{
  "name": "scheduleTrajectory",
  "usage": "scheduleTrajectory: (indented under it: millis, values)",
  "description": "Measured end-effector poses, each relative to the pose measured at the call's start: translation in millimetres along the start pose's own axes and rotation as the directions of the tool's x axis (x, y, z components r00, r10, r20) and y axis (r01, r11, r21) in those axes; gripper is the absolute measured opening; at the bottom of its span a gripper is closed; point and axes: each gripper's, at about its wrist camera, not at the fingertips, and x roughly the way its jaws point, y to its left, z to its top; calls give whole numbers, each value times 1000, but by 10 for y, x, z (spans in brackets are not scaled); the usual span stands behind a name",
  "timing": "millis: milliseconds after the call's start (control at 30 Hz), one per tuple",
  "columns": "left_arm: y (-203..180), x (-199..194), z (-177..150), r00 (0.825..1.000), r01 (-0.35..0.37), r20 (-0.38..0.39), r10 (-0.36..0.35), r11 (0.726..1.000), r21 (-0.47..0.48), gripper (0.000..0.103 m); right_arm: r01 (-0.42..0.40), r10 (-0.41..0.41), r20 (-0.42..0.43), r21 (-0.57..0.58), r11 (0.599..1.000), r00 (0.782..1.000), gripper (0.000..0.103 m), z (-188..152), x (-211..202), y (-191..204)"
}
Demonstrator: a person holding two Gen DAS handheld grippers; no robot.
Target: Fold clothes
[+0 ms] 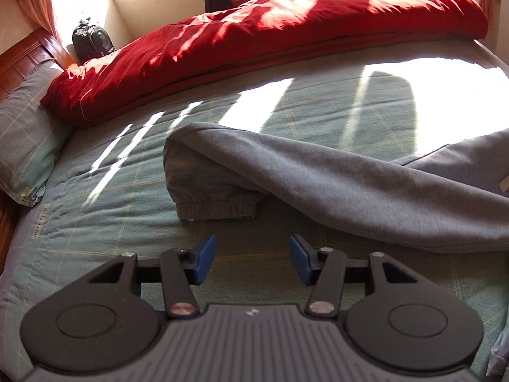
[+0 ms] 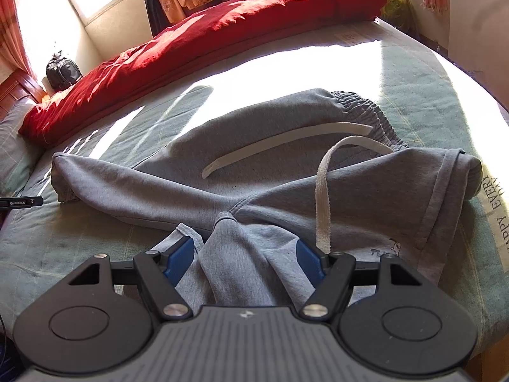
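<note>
Grey sweatpants [image 2: 286,184] with an elastic waistband [image 2: 366,108] and white drawstrings [image 2: 286,140] lie crumpled across the bed. One leg stretches to the left and ends in a ribbed cuff [image 1: 216,210]. My left gripper [image 1: 251,259] hovers just in front of that cuff, open, with only bedsheet between its blue pads [image 1: 203,259]. My right gripper [image 2: 245,261] is shut on a thick bunch of the grey fabric [image 2: 241,254], which fills the gap between its pads and rises toward the camera.
The bed has a green checked sheet [image 1: 95,216]. A long red quilt [image 1: 254,38] lies along the far side and a pillow [image 1: 25,146] at the left. A dark backpack [image 1: 92,41] stands by the wall. The bed's right edge [image 2: 496,216] is close.
</note>
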Motion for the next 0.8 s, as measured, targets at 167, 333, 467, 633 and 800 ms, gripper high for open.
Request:
scheduleTrajectory:
  millis: [167, 333, 467, 633, 800]
  values:
    - [-604, -285, -472, 980, 197, -21, -196, 977, 79, 59, -21, 21, 23, 5, 1000, 1000, 76, -26, -135, 13]
    - [-1025, -485, -844, 947, 320, -45, -317, 942, 100, 60, -37, 36, 48, 9, 999, 998, 76, -73, -276, -5]
    - [-1186, -471, -1050, 931, 363, -70, -359, 929, 67, 62, -48, 46, 61, 27, 998, 997, 77, -120, -358, -46]
    - [-1334, -468, -1186, 917, 393, -94, -386, 918, 60, 62, -55, 52, 61, 38, 998, 997, 77, -187, -422, -90]
    - [-1405, -490, -1192, 906, 420, -90, -413, 904, 81, 62, -45, 41, 66, 60, 997, 997, 79, -208, -455, -169]
